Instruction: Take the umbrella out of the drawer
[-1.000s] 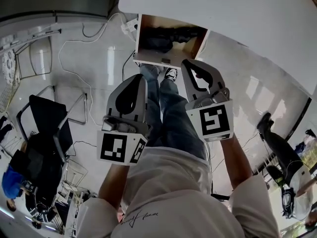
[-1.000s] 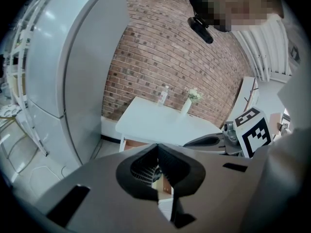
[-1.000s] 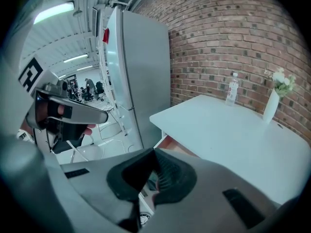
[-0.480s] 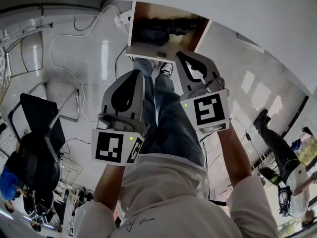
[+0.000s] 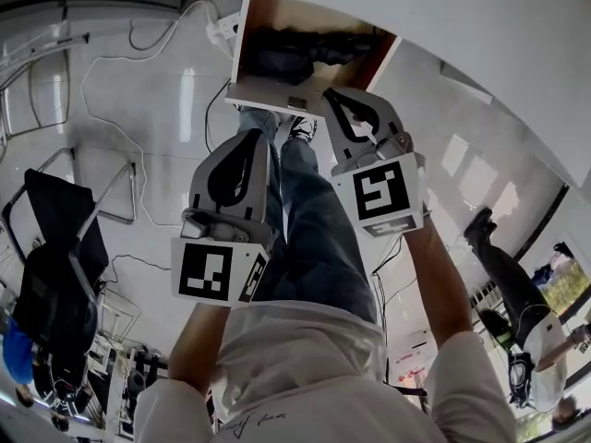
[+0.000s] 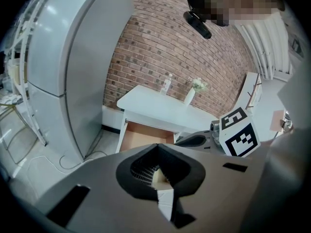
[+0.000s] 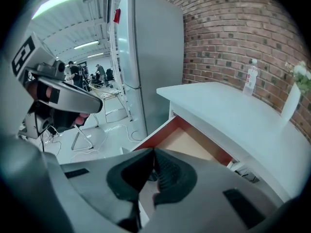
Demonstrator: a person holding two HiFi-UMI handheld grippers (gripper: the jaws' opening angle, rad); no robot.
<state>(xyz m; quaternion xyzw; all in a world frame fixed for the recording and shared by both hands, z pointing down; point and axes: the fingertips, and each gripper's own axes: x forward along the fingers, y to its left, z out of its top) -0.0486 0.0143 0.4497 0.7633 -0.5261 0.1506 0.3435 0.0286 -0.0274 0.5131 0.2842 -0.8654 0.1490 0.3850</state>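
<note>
Both tongs, left (image 5: 259, 138) and right (image 5: 338, 97), are clenched empty, poised short of the open drawer (image 5: 270, 94). Next they must spread around the black umbrella (image 5: 294, 55).

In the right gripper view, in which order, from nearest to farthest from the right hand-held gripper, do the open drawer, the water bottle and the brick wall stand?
1. Open drawer, low at centre, just ahead.
2. Water bottle, upper right, standing on the white table.
3. Brick wall, behind the bottle, at the back.
</note>
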